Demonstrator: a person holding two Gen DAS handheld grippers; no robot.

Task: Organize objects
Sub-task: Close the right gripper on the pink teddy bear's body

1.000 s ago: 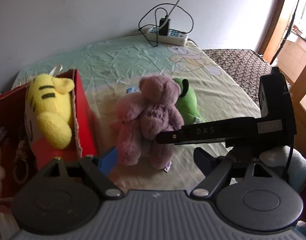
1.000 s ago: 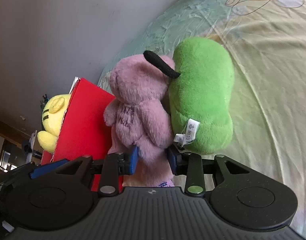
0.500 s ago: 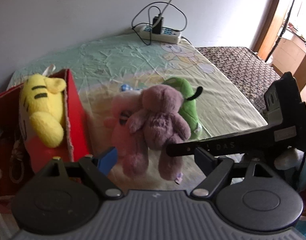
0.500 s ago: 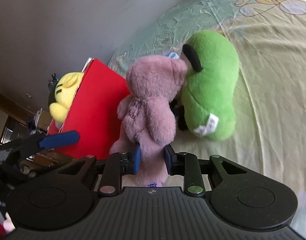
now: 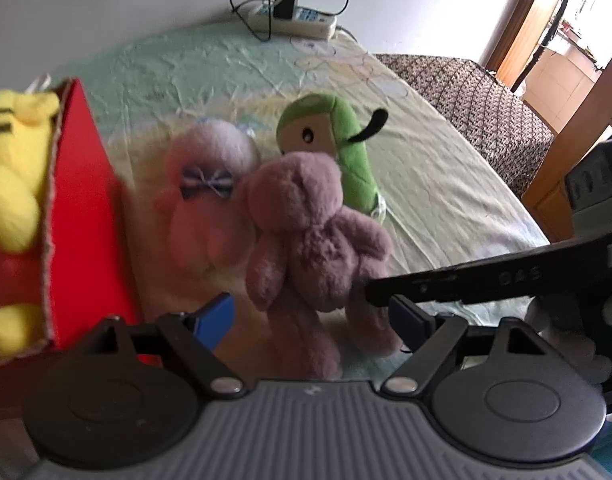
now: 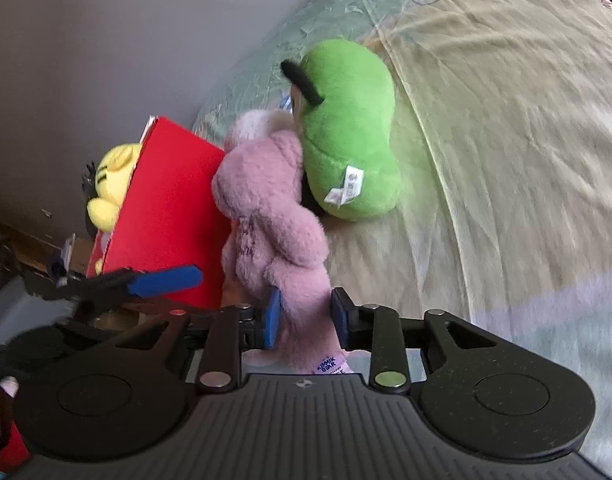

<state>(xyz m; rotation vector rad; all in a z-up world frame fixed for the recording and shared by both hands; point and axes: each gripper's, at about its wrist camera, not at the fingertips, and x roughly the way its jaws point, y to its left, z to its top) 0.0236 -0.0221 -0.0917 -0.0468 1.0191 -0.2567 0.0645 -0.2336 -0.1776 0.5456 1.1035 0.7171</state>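
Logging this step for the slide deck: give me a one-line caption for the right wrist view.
Right gripper, jaws opening around the leg of a mauve plush teddy bear, beside a green plush toy and red cardboard box.

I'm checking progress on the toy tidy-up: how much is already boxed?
Done: the yellow tiger plush sits in the red box. In hand: the right gripper, jaws opening, has the purple teddy bear between them. Left: the pink plush and green plush on the bed.

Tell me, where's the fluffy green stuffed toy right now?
The fluffy green stuffed toy lies on the pale bedsheet, right behind the mauve plush teddy bear; in the left wrist view it sits right of the pink plush toy.
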